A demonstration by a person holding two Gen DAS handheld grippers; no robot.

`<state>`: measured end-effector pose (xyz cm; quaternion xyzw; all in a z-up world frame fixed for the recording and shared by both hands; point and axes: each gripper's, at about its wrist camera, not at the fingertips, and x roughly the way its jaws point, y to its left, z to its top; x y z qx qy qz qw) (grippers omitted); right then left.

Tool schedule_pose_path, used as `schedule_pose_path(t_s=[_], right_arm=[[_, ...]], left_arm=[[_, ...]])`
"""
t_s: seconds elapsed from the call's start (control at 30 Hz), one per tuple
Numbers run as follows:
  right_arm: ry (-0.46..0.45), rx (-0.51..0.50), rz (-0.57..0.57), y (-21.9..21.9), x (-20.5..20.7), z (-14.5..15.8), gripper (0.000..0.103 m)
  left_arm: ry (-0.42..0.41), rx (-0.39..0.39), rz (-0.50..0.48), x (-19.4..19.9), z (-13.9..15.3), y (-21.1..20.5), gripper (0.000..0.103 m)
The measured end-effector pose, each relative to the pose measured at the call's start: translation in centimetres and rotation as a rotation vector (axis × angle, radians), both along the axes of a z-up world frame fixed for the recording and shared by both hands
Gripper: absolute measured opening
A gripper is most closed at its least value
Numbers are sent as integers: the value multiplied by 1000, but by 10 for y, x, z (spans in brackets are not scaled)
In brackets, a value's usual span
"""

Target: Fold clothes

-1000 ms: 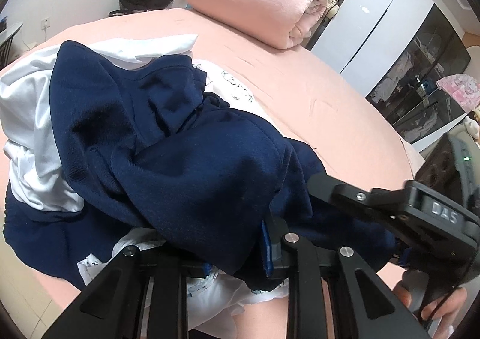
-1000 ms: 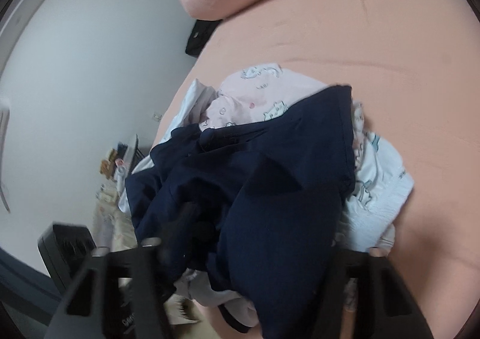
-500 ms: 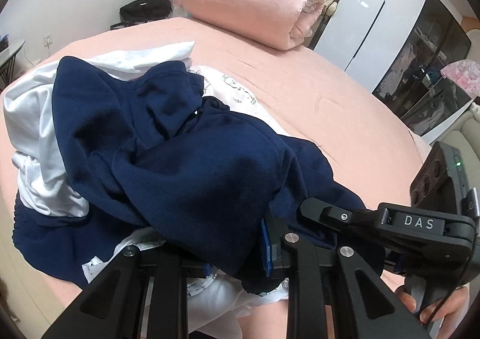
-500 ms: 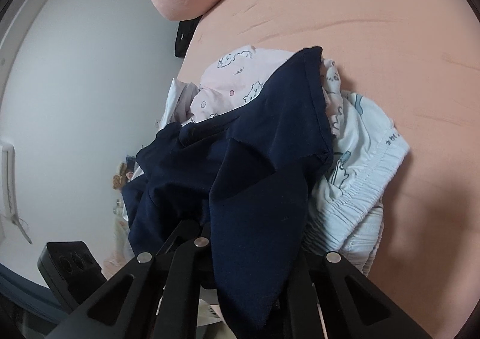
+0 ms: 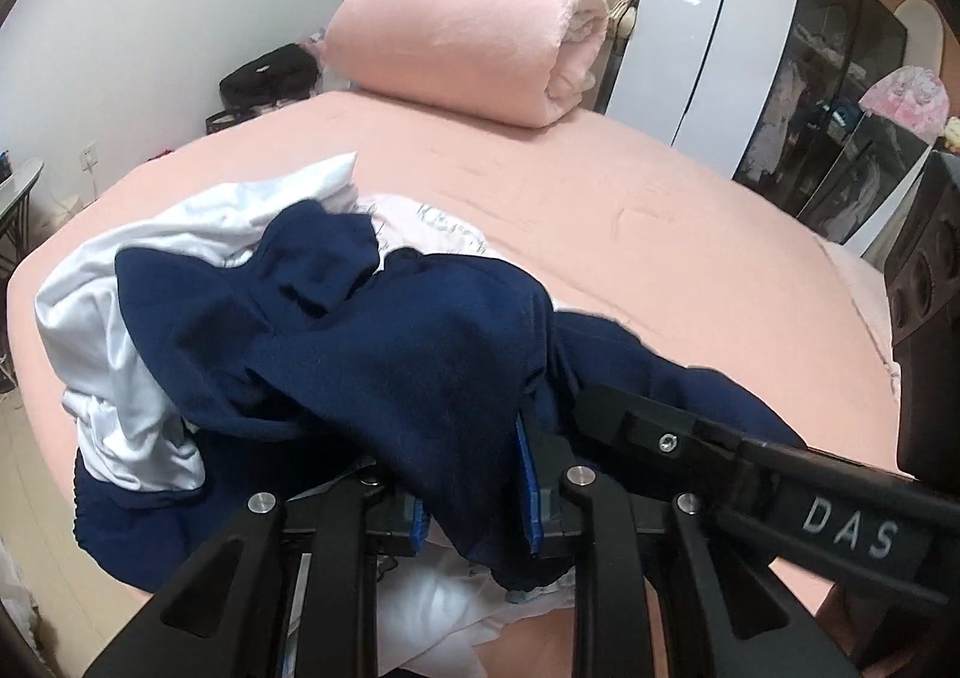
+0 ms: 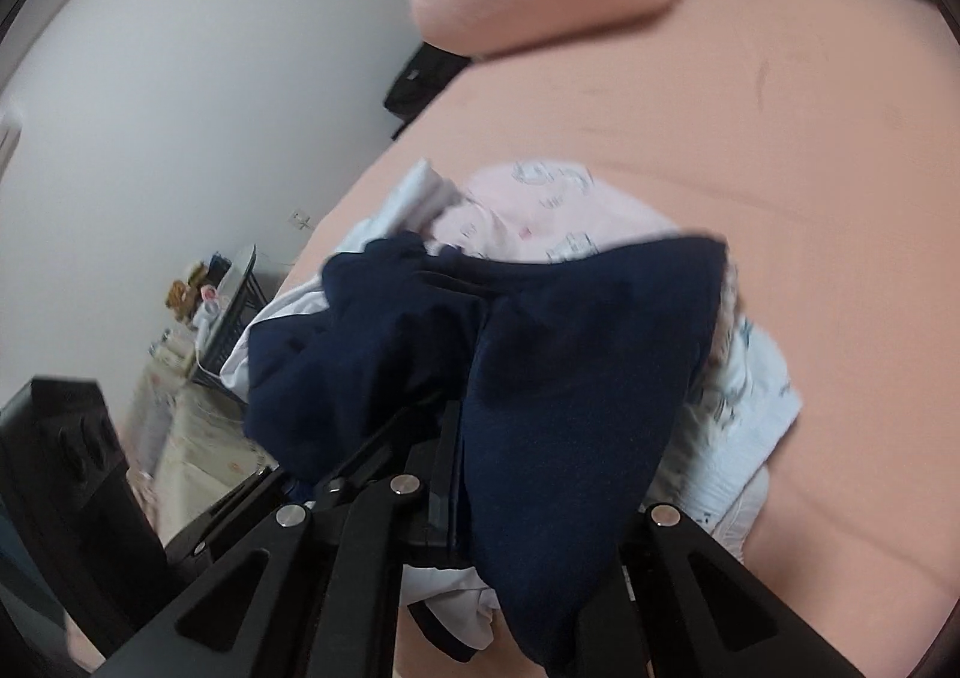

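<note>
Both tools grip the navy garment: left tool (image 5: 474,522), right tool (image 6: 456,474), probably. The navy garment (image 5: 384,354) sits crumpled atop the pile (image 5: 120,318) on the bed (image 5: 630,234); nothing looks folded.

The only legible writing is "DAS", in pale capital letters on the black body of the right tool (image 5: 780,489), which reaches across the lower right of the left wrist view. The pale pink garment (image 6: 558,210) on the bed (image 5: 630,222) carries small printed figures, too blurred to tell whether any are letters. Nothing can be read in the right wrist view.
</note>
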<state>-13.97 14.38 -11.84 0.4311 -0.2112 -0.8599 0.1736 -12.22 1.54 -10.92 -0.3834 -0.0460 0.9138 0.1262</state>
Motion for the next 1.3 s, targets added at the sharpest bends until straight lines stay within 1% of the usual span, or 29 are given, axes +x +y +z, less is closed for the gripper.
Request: schedule_pose_path(t_s=[0.07,0.1,0.23,0.33,0.4,0.5,0.6,0.73,0.93,1.13,1.2,1.27,1.3], right_arm=[[31,35,4,-2,3,10,7],[43,36,0,-1,5,15,7],[93,33,-16,7,13,34,7],[116,3,-51,21,19,48,7],[126,2,-74,32,24,55,7],[122,4,-110,49,32,61,7],[123,-37,-142,69,44,62,6],[139,-12,-181,88,60,67,6],[181,-10,-242,119,93,78,6],[249,-63,-331,163,129,95,6],[265,-80,-361,180,139,98,6],[277,-84,-393,196,148,101,6],[282,-77,-411,204,153,102,6]], left_arm=[[30,-9,-8,4,7,0,20],[52,-19,-15,8,12,1,19],[170,-69,-71,24,36,15,16],[240,-109,-125,33,49,34,16],[278,-130,-161,39,57,46,16],[256,-93,-211,39,60,59,16],[251,-66,-244,43,63,73,16],[244,-31,-286,49,67,91,16],[231,21,-340,62,77,118,16],[251,6,-350,75,87,140,16],[238,1,-354,76,86,149,17],[215,-4,-364,76,83,158,21],[204,-6,-369,76,81,163,35]])
